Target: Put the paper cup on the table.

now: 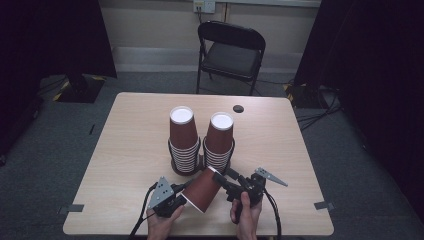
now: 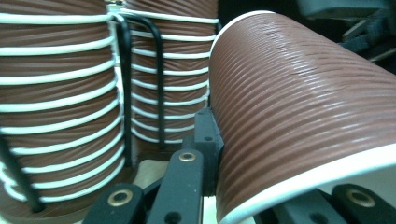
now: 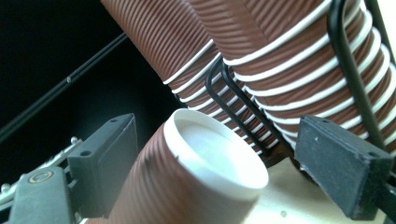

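A single brown ribbed paper cup [image 1: 202,190] lies tilted above the table's front edge, its white-rimmed mouth toward my left gripper [image 1: 181,194]. That gripper is shut on the cup [image 2: 299,107] near the mouth; one black pad [image 2: 206,133] presses its wall. My right gripper [image 1: 223,178] is open around the cup's closed white end [image 3: 212,151], with a clear gap at the right-hand pad [image 3: 341,158]. Just behind stand two stacks of the same cups, the left stack [image 1: 183,140] and the right stack [image 1: 219,142], upside down in a black wire holder [image 1: 201,162].
The light wooden table [image 1: 280,150] has a dark round cable hole [image 1: 238,108] near its far edge. A black folding chair [image 1: 231,52] stands beyond the table. Dark curtains hang at both sides. Cables trail from both grippers toward the front edge.
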Available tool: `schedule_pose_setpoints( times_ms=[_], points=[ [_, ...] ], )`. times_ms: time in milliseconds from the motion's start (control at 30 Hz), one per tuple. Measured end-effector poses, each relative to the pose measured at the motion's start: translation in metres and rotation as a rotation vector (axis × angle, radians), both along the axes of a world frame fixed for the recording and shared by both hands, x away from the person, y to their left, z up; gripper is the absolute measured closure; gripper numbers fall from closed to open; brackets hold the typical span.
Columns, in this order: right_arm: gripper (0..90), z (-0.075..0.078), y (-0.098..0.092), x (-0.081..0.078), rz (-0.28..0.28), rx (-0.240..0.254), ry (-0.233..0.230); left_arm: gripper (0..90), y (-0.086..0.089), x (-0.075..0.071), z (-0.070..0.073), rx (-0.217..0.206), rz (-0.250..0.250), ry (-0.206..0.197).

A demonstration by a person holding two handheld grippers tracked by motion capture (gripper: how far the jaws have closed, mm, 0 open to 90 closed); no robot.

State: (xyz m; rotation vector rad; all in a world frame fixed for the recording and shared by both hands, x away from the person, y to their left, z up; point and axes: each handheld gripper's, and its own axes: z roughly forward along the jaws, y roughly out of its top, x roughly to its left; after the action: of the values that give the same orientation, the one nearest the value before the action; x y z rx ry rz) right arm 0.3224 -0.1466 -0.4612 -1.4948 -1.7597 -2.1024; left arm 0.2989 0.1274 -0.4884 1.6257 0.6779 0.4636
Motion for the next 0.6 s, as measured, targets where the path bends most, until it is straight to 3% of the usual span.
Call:
schedule_pose_setpoints(
  times_ms=[33,100,233,400,500,533,600],
  points=[
    [12.6,0.0,0.0,0.0,0.0,0.0,0.0,85.4,0.001,0.0,0.0,0.001,0.005,0.005],
    [12.6,0.0,-0.002,-0.002,0.007,-0.023,-0.043,85.4,0.004,0.001,0.001,0.009,0.009,0.014],
    [12.5,-0.001,-0.004,-0.007,0.01,-0.097,-0.071,85.5,0.013,0.006,0.004,0.058,0.022,0.048],
    [13.7,-0.005,-0.006,-0.007,0.02,-0.139,-0.09,85.6,0.017,0.01,0.01,0.116,0.018,0.054],
    [15.8,-0.005,-0.008,-0.008,0.037,-0.163,-0.122,85.6,0.017,0.01,0.012,0.14,0.016,0.058],
    [15.8,-0.006,-0.008,-0.009,0.022,-0.19,-0.17,85.6,0.016,0.011,0.012,0.143,0.015,0.064],
    [15.4,-0.007,-0.008,-0.01,0.015,-0.207,-0.193,85.6,0.017,0.011,0.013,0.149,0.017,0.064]
  ],
)
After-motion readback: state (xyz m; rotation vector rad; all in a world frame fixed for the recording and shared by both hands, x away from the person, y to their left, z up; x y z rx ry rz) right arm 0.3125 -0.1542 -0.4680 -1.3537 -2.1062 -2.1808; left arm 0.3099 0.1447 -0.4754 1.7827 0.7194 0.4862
